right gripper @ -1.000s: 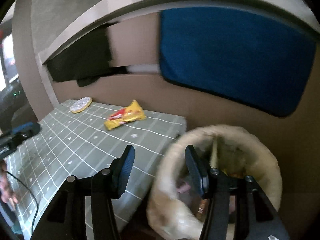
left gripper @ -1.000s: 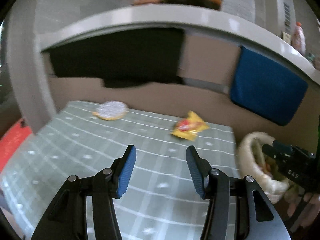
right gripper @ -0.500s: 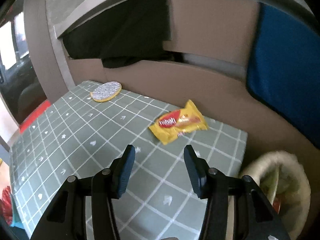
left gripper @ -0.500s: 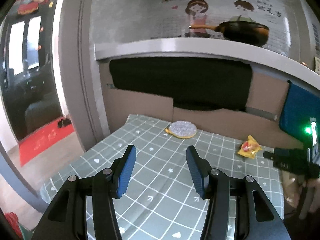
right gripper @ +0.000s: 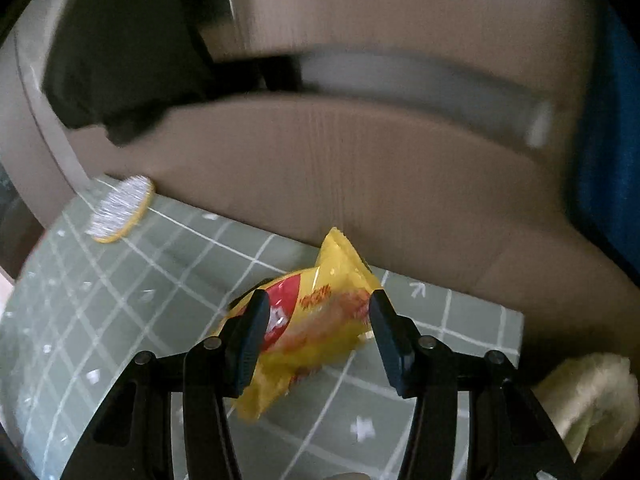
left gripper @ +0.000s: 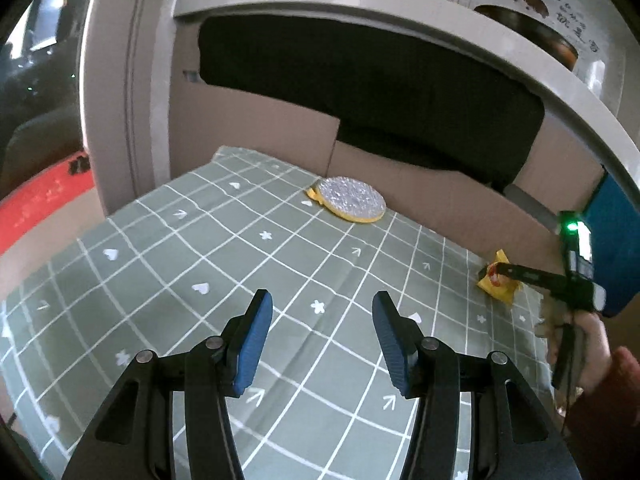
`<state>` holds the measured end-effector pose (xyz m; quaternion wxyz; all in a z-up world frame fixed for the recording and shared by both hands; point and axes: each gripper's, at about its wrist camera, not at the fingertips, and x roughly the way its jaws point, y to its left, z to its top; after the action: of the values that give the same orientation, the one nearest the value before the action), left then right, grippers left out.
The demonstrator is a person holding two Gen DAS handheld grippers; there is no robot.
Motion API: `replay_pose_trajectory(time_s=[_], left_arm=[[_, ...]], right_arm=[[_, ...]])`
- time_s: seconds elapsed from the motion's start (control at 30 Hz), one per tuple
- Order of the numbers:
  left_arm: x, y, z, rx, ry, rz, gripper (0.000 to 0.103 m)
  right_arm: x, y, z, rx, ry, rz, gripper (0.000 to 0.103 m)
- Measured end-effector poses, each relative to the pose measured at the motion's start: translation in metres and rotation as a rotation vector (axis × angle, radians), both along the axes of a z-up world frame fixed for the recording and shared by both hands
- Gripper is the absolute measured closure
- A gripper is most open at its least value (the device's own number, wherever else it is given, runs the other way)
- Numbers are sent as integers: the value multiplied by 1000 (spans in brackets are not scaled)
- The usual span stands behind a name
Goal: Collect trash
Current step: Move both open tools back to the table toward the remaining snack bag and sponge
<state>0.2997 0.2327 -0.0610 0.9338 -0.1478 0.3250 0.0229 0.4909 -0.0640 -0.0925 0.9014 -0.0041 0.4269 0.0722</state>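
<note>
Right gripper (right gripper: 316, 320) spread wide around yellow wrapper (right gripper: 308, 328), contact unclear through blur. Left gripper (left gripper: 322, 328) released over tablecloth (left gripper: 160, 280); basket (right gripper: 592, 392) cut off, far right.

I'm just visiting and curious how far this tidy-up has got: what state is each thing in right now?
Right tool: open, fingers either side of the wrapper.
Yellow snack wrapper: crumpled, lying on the table, not yet gripped.
Left tool: open, empty, above the table.
Round foil lid: lying flat, untouched.

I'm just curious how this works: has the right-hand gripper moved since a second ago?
Yes. The right gripper has swung away from the cream basket and closed in on the yellow snack packet, which now lies between its open jaws.
</note>
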Motion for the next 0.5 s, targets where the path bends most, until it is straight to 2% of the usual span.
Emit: replay_pose_trajectory(time_s=[0.07,0.1,0.13,0.2,0.33,0.43,0.5], left_arm=[[15,4,-2,-35,5,-26,50],[23,7,-1,-54,6,-34,50],[35,9,-1,-76,2,-39,50],[60,13,1,-111,-5,-49,50],[119,16,-5,-147,28,-60,50],[169,16,-19,-188,65,-61,50],[194,12,-25,-167,83,-73,50]], right_arm=[[12,7,-10,-18,39,27,58],[15,11,-14,-13,61,63,66],[15,15,-16,-17,70,94,68],[6,27,-16,-40,73,154,70],[-30,43,-15,42,133,283,71],[-58,49,-14,65,166,356,71],[-78,48,-13,75,178,379,71]])
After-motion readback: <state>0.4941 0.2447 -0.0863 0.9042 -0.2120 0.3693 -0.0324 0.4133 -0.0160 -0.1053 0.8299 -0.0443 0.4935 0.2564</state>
